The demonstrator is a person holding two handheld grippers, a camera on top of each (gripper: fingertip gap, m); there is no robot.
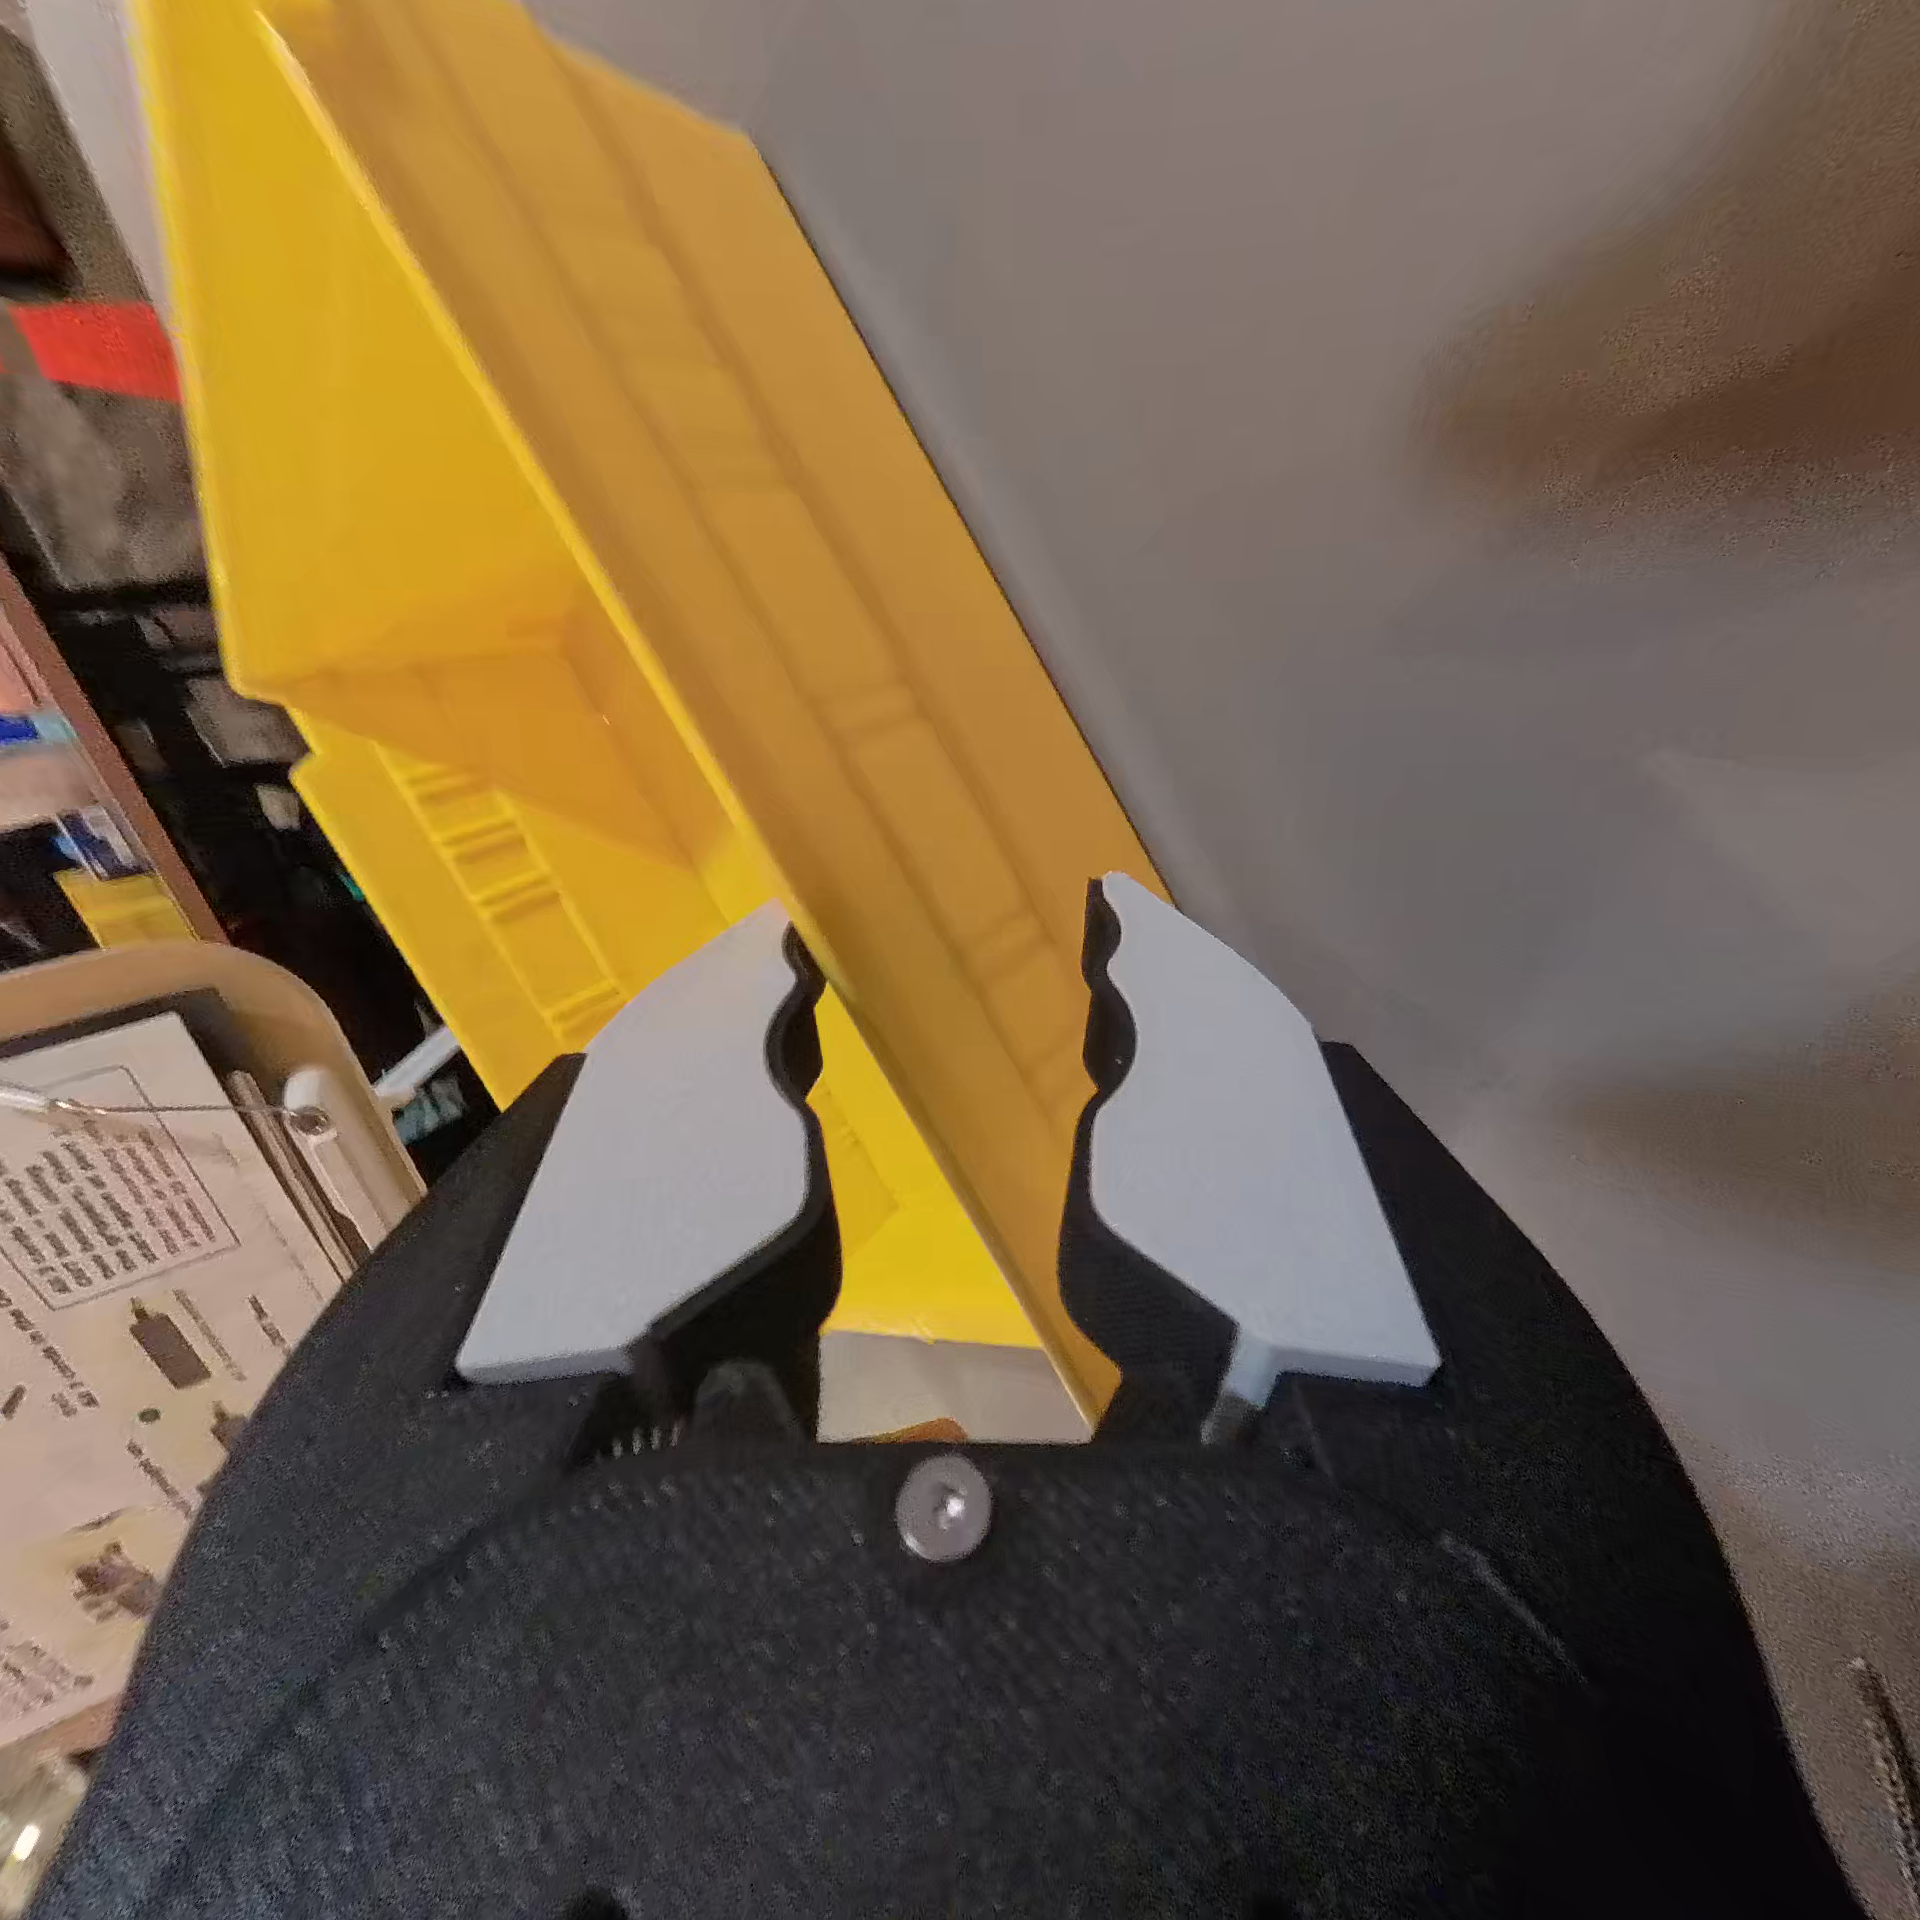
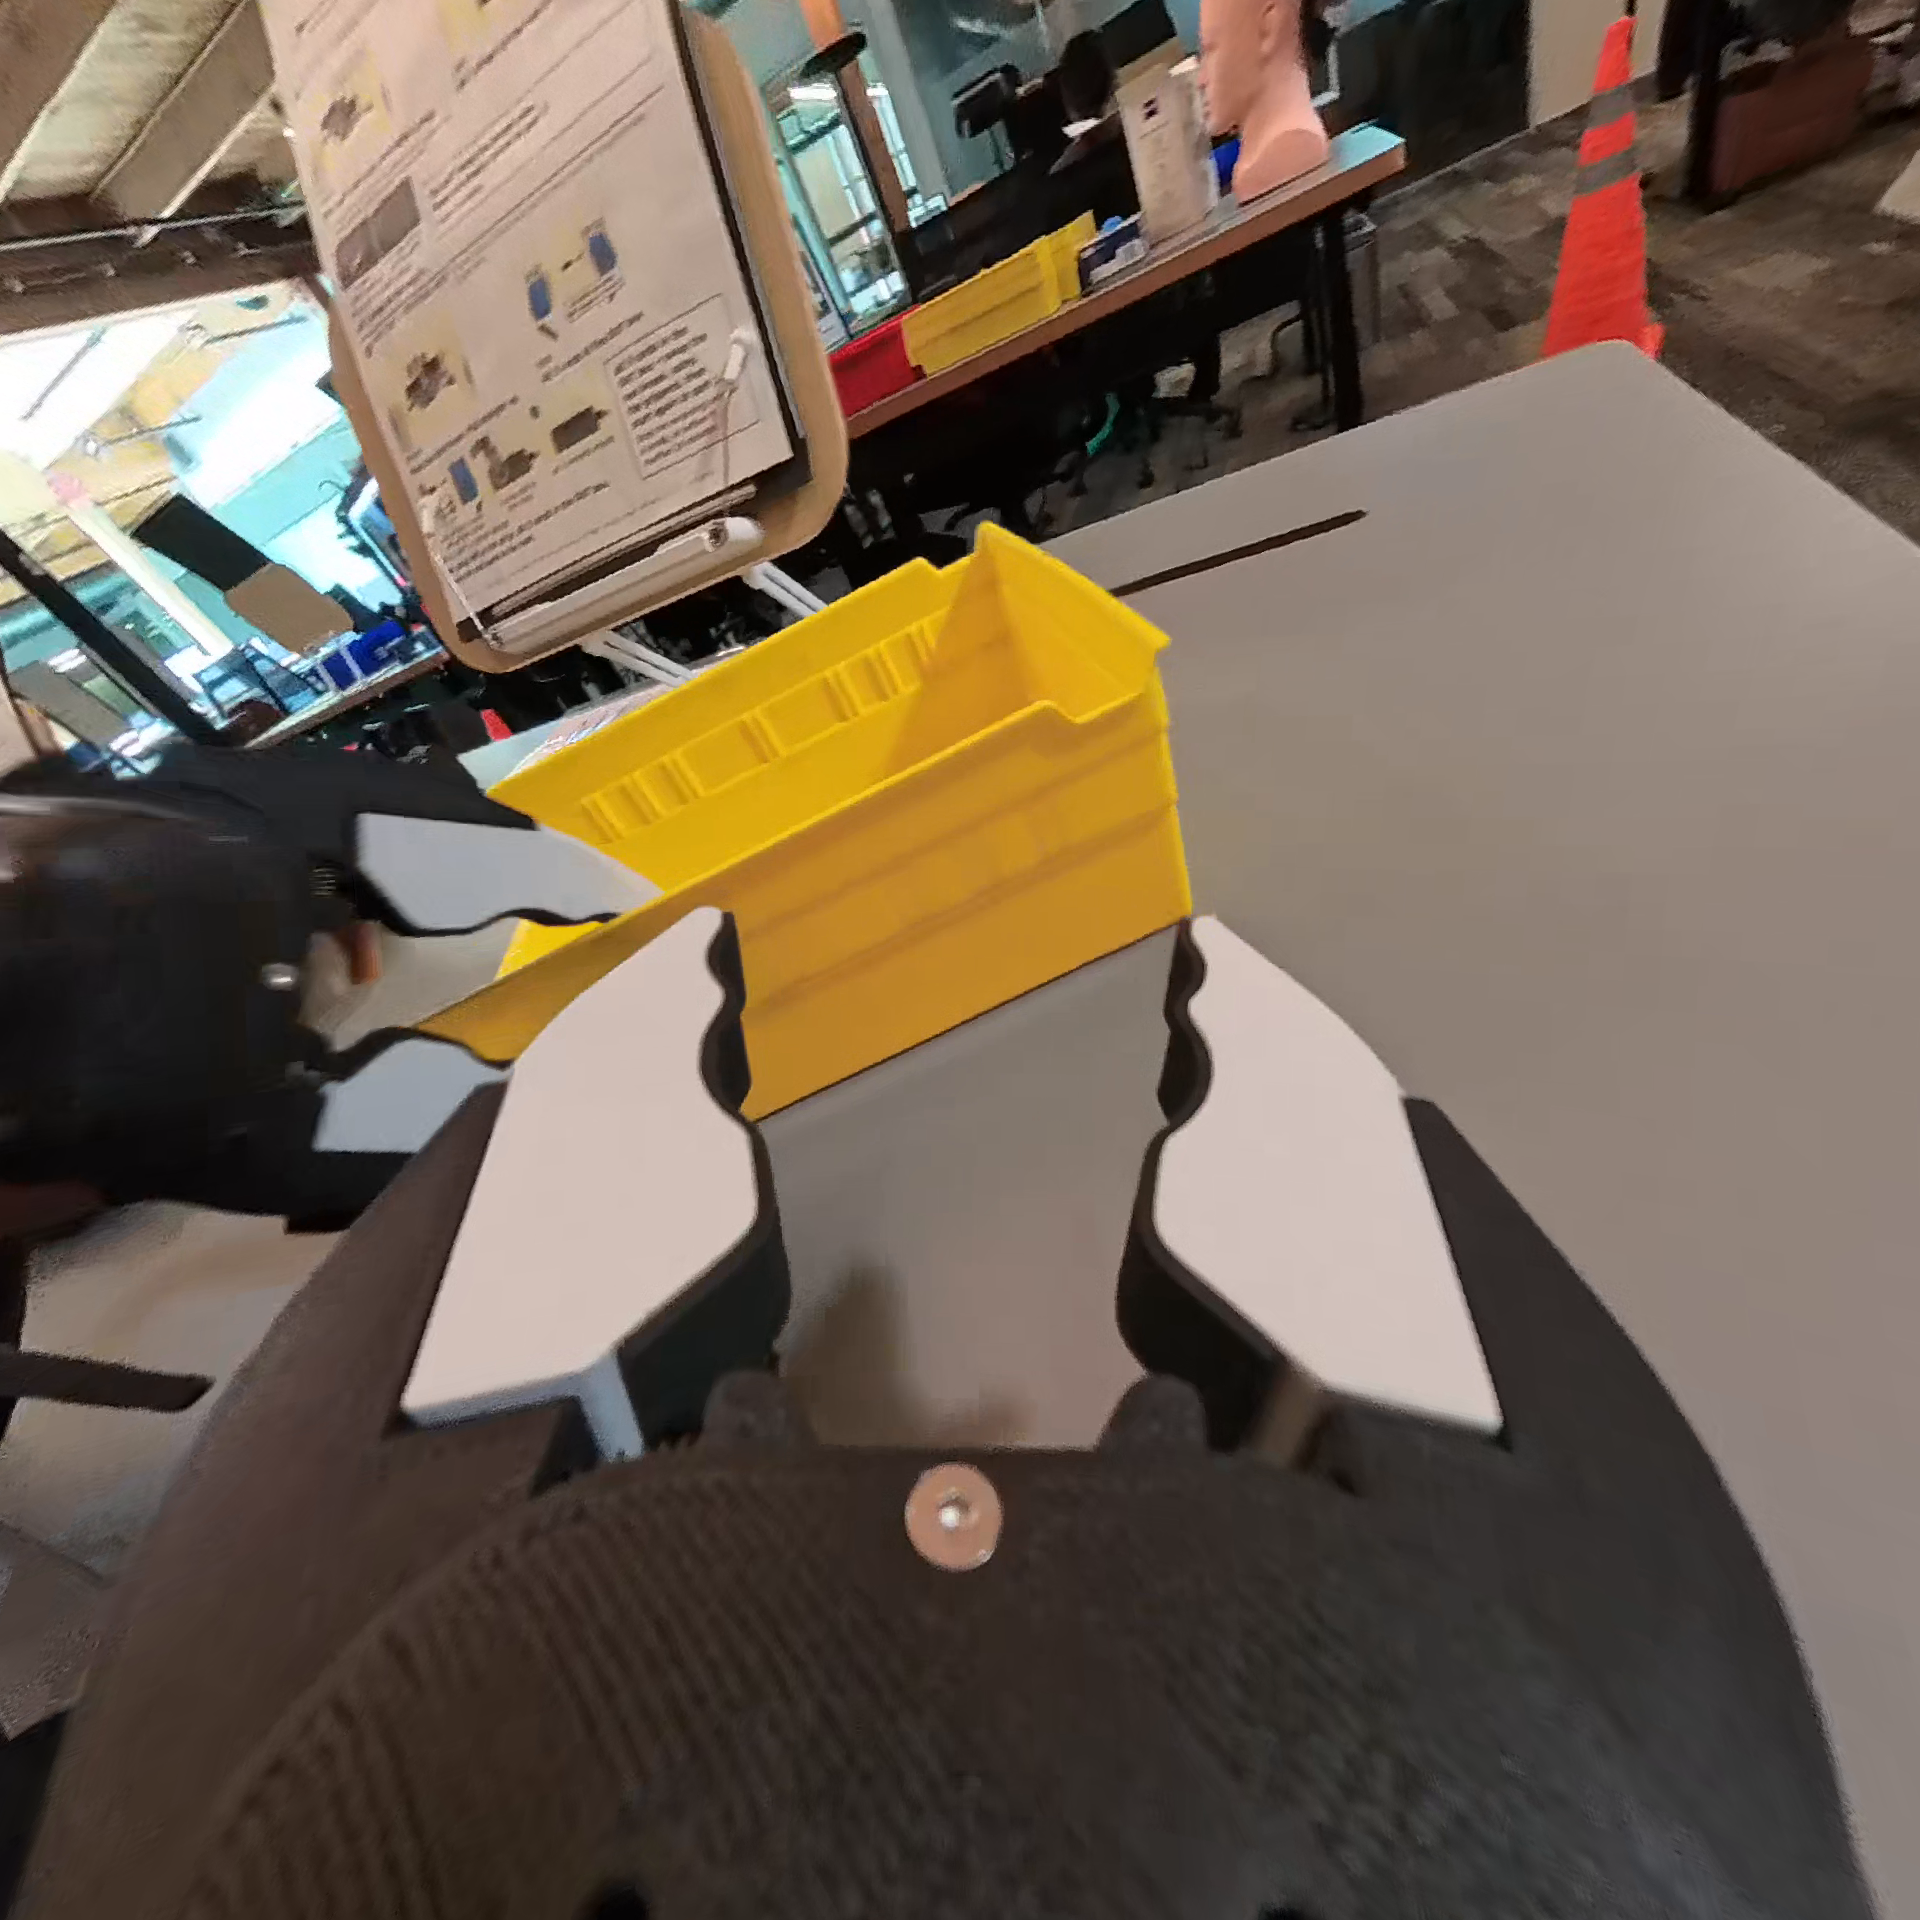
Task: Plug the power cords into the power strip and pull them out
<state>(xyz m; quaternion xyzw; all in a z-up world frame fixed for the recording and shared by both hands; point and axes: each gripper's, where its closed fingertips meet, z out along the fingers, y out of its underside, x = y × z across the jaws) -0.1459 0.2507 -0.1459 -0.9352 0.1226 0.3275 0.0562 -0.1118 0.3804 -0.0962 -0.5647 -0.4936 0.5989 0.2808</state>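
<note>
Oddly, my left gripper (image 1: 951,1049) straddles a wall of the yellow bin (image 2: 935,821) on the grey table (image 2: 1558,831), perhaps gripping it; what I see inside looks bare. My right gripper (image 2: 956,997) gapes, holding nothing. No cords or strip visible.

I log an open workshop-lab: worktable (image 2: 1195,249) with yellow bins (image 2: 987,301), mannequin head (image 2: 1262,94), traffic cone (image 2: 1605,208), instruction board (image 2: 561,312)
</note>
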